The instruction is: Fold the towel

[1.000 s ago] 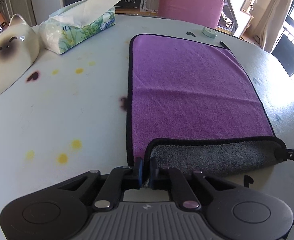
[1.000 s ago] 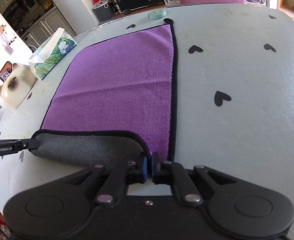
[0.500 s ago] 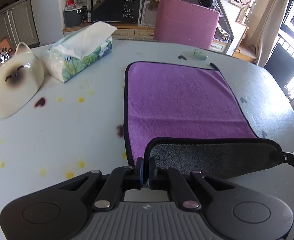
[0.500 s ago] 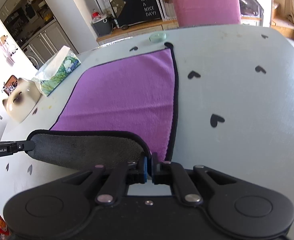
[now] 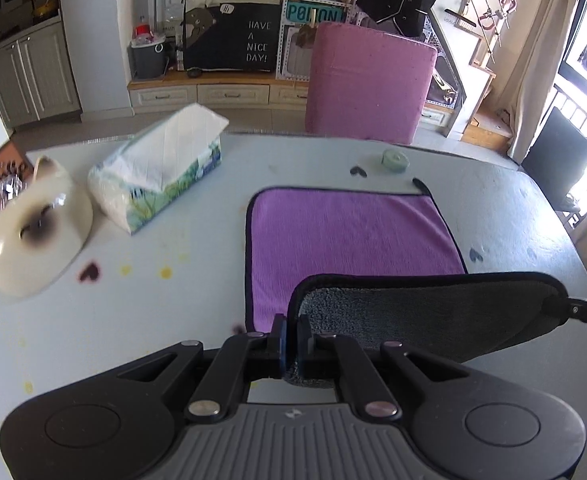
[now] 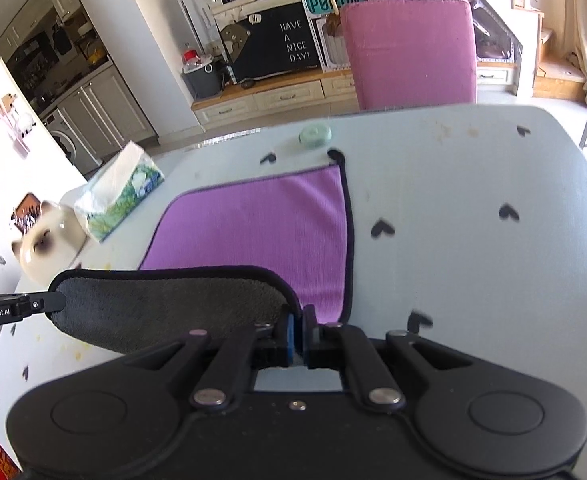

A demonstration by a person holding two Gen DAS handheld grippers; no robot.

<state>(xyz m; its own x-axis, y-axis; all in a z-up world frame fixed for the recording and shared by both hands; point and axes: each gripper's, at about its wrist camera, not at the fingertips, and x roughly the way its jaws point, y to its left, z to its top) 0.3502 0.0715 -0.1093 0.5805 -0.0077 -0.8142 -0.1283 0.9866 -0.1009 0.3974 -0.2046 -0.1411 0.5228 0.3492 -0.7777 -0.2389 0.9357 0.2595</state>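
Pinching the towel [image 5: 349,232] corners — each claw, left [image 5: 290,334] and right [image 6: 299,330], clamped tight.

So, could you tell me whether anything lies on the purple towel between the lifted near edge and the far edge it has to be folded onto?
Nothing visible does. The left gripper and right gripper each pinch a near corner of the towel, and its flat purple stretch is bare. The green disc and tissue pack sit off the cloth.
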